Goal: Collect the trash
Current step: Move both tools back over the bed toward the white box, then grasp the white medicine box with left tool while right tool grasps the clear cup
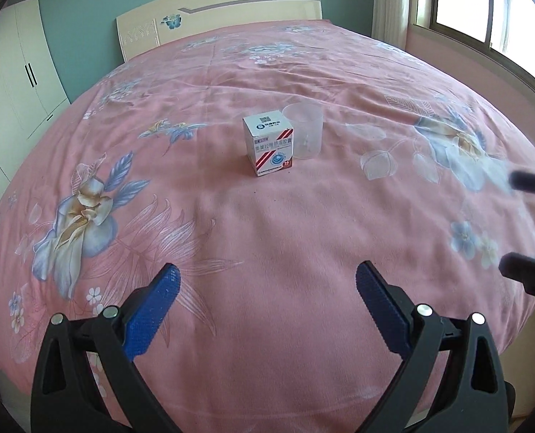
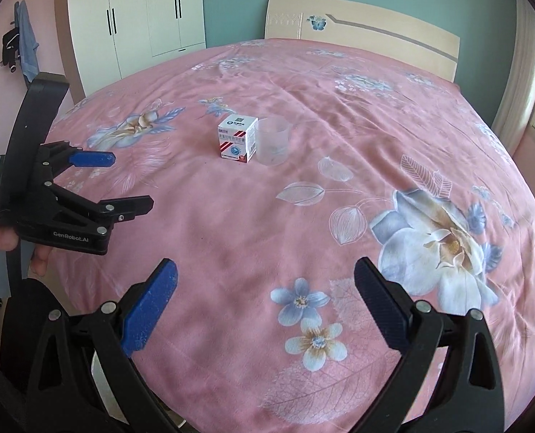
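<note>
Both the left gripper (image 1: 267, 281) and right gripper (image 2: 265, 278) are held spread apart, empty, aimed at the small box (image 1: 270, 144) and plastic cup (image 1: 303, 133) standing touching, far off mid-bed, seemingly ready for pickup.

The left gripper (image 2: 132, 180), seen left of the right gripper's fingers, reads "GenRobot.AI" and "Data Acquisition System"; the box's (image 2: 237, 139) print is illegible.

A home bedroom — floral-covered bed (image 1: 267, 216), headboard (image 2: 375, 25), wardrobe (image 2: 134, 11).
</note>
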### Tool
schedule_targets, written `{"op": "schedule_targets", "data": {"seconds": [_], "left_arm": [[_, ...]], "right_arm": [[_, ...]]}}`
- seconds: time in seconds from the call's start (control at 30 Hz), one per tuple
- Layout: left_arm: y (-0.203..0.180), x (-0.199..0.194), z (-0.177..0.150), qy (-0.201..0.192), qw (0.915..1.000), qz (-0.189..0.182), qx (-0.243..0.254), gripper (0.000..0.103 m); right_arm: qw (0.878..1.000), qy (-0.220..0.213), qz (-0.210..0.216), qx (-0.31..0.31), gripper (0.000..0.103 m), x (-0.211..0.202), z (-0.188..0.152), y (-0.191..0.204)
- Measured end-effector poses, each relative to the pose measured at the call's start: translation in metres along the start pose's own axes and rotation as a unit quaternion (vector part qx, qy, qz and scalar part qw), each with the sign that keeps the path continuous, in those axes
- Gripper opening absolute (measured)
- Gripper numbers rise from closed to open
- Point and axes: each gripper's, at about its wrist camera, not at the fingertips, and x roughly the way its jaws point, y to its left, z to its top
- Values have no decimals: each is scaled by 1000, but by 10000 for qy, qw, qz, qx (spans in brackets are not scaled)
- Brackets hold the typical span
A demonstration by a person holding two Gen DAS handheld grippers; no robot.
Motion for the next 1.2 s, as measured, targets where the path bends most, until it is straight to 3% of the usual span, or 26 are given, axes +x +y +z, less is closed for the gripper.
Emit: {"op": "schedule_targets", "data": {"seconds": [0.7, 1.2], "left_arm": [[8, 100, 85, 199, 9995, 197, -172, 99], [29, 128, 101, 253, 9990, 293, -224, 99]], "right_arm": [[9995, 228, -198, -89, 96, 83, 54, -45], [9994, 267, 42, -236, 96, 146, 100, -37]]}}
